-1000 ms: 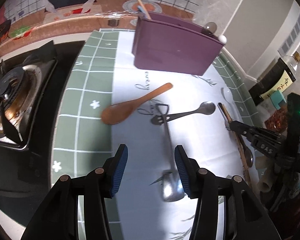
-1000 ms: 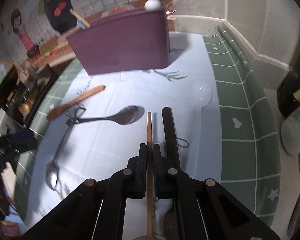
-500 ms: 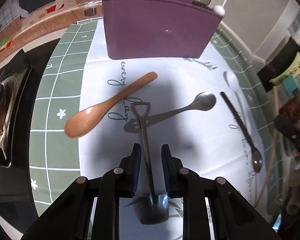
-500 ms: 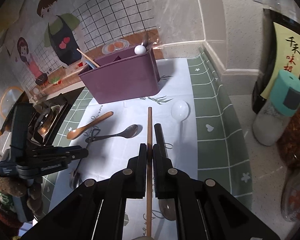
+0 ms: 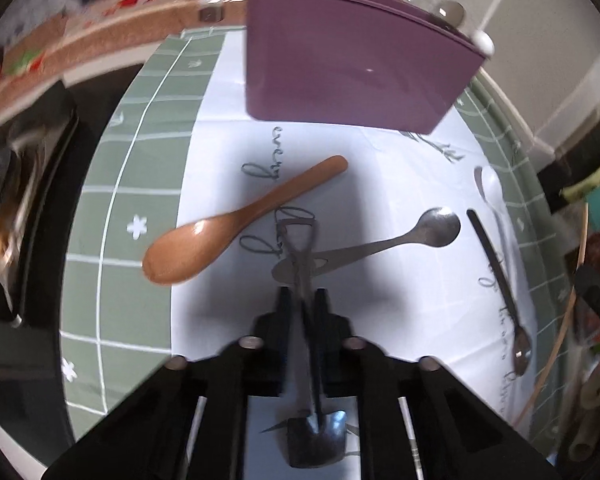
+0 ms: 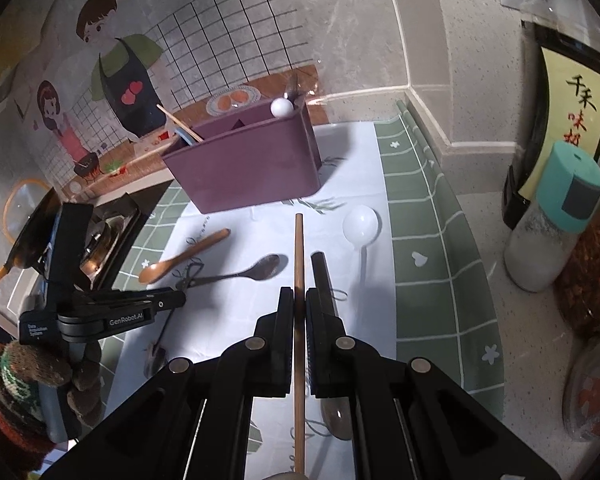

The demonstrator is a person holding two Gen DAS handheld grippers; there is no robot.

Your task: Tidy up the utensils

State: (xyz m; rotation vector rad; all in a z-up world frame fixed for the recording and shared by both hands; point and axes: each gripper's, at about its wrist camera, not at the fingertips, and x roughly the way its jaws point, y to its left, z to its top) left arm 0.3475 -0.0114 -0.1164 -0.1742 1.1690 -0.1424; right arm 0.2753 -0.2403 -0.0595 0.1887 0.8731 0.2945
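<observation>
My left gripper (image 5: 303, 300) is shut on a dark metal shovel-shaped spoon (image 5: 314, 428) over the mat; it also shows in the right wrist view (image 6: 176, 300). My right gripper (image 6: 299, 296) is shut on a long wooden-handled utensil (image 6: 299, 248) and holds it above the mat. The purple utensil holder (image 5: 352, 72) (image 6: 244, 164) stands at the back with several utensils in it. On the mat lie a wooden spoon (image 5: 228, 232), a steel spoon (image 5: 424, 232), a black-handled spoon (image 5: 496, 280) and a white spoon (image 6: 360, 224).
A gas stove (image 6: 100, 240) sits left of the green-and-white mat (image 6: 420, 240). A salt shaker with a teal cap (image 6: 552, 216), a dark bottle (image 6: 560, 92) and jars stand at the right. The tiled wall is close behind the holder.
My left gripper closed on the shovel-shaped spoon and is lifting it with some blur. My right gripper rose higher with the wooden-handled utensil.
</observation>
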